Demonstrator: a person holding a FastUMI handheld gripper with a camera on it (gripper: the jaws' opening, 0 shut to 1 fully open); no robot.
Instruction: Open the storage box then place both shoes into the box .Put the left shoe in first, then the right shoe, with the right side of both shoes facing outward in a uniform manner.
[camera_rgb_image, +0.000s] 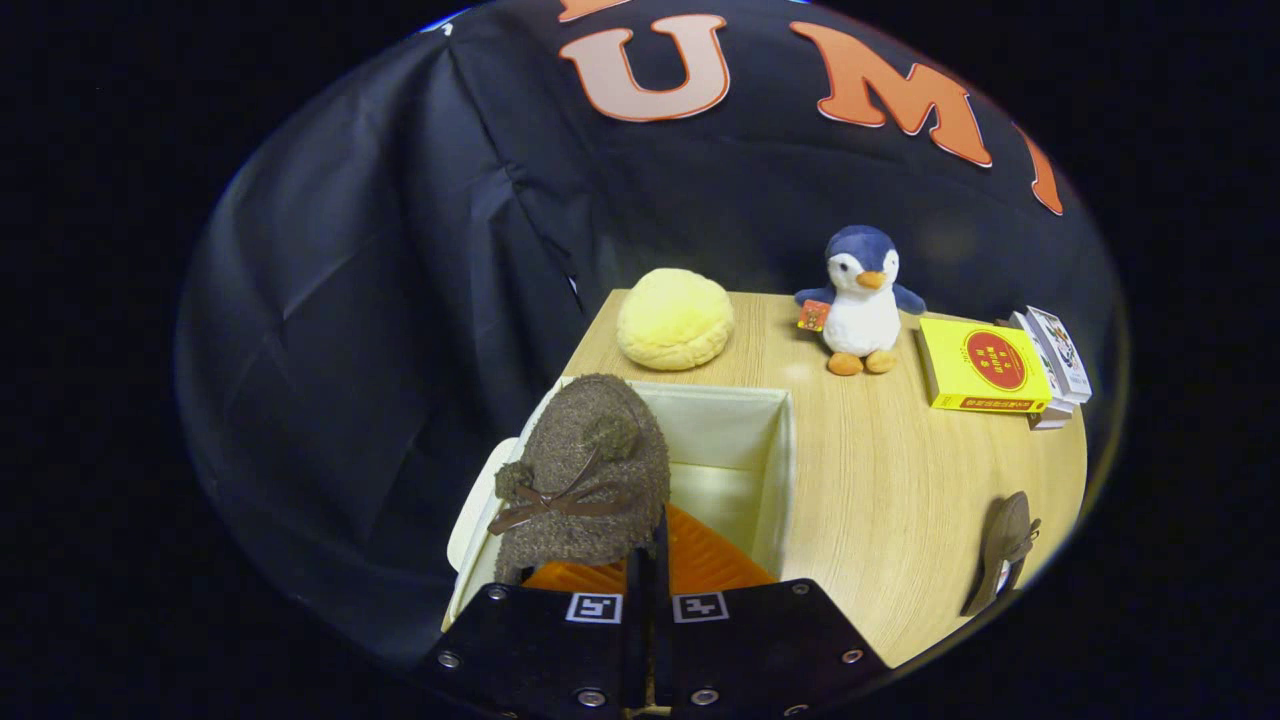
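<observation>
I see my claw (648, 560) closed tight on one brown fuzzy shoe (585, 480), its fingers pinching the shoe's heel edge. The shoe hangs over the open storage box (775, 450), its long axis running away from me, bow on top. The box interior looks bare apart from that shoe above it. On the worktop (880, 500) beyond: one yellow plush (675, 318), one penguin toy (862, 298), one yellow book (980, 365). A second shoe (1003, 550) lies well apart, right of the box.

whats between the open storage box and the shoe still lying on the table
Only bare wooden table, seen in the gripper view. The storage box sits ahead of the fingers, which hold the fuzzy brown shoe over it; the other shoe lies apart.
</observation>
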